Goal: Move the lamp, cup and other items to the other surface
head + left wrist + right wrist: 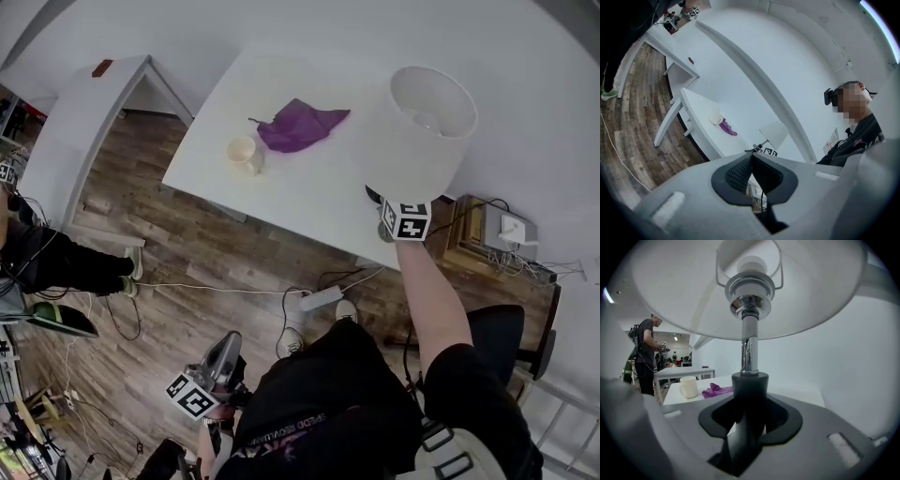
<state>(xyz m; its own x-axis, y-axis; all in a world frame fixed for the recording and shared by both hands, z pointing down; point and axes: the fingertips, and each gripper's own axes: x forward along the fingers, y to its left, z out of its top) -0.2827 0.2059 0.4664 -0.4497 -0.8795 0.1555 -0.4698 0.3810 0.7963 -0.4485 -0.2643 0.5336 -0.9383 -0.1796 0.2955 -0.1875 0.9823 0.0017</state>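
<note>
Right gripper [750,404] first: its jaws are clamped on the dark lower stem of the lamp [749,348], with the chrome post and bulb socket rising straight up from the pads. The white shade [820,291] fills the top of that view and its rim runs off the frame. Can't see the lamp's foot at all; the jaws cover it here, and in the head view the shade and the marker cube [406,220] hide it. So no idea if it's resting on the white table [319,202] or off it. It sits at the table's near right edge anyway.

Further out on the same table there's the cup [242,152] with the purple cloth [300,125] just beside it, both well apart from the lamp.

Left gripper [751,157] is down low by the person's lap, pads pressed together, nothing between them.

A second white table [84,122] stands off to the left, partly cut off.
</note>
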